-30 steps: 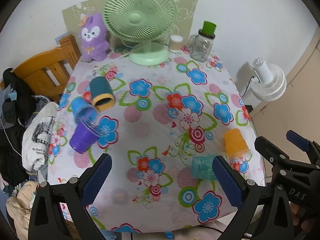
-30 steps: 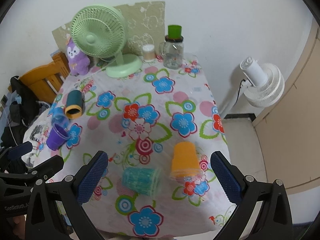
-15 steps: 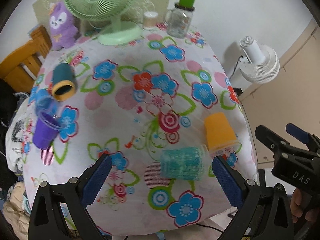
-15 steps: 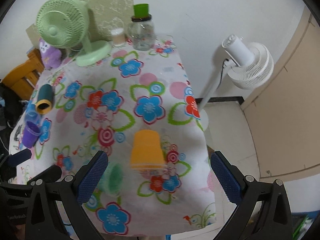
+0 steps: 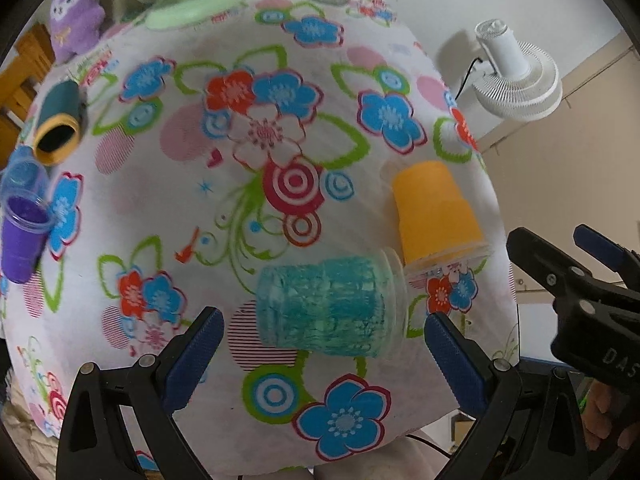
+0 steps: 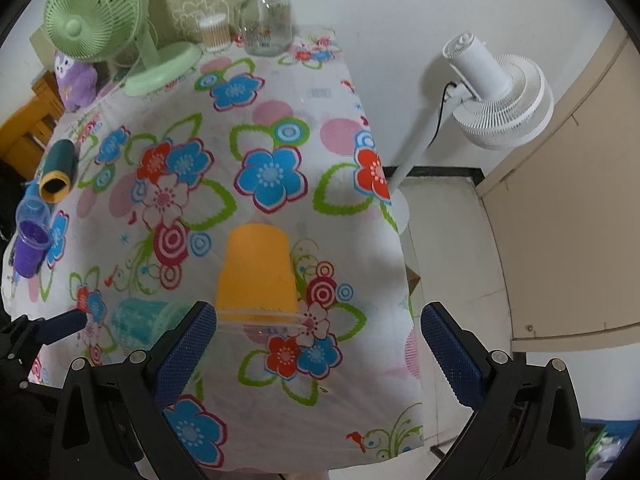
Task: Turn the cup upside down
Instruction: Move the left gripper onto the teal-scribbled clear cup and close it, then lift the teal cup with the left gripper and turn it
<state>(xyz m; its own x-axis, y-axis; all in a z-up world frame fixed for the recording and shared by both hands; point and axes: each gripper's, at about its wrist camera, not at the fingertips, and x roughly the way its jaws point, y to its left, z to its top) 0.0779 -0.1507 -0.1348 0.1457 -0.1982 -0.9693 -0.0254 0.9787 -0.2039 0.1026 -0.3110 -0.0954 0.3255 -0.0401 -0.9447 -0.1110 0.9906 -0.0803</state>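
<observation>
A teal textured cup [image 5: 326, 310] lies on its side on the flowered tablecloth, its mouth to the right. My left gripper [image 5: 320, 354] is open and empty, just in front of it, fingers either side. An orange cup [image 5: 434, 214] stands upside down next to it, also in the right wrist view [image 6: 256, 274]. My right gripper [image 6: 318, 346] is open and empty in front of the orange cup; it also shows in the left wrist view at the right edge [image 5: 576, 280]. The teal cup [image 6: 138, 322] is left of it.
A dark green cup [image 5: 60, 124] and a blue cup [image 5: 24, 178] lie on their sides at the left, and a purple cup [image 5: 20, 244] stands upright by them. A green fan [image 6: 100, 20], glass jar [image 6: 266, 20] and purple plush [image 6: 76, 80] stand at the back. A white floor fan [image 6: 492, 92] stands right of the table.
Both grippers have moved forward and down toward the table's near right corner. The teal and orange cups are much closer. No cup has moved.
</observation>
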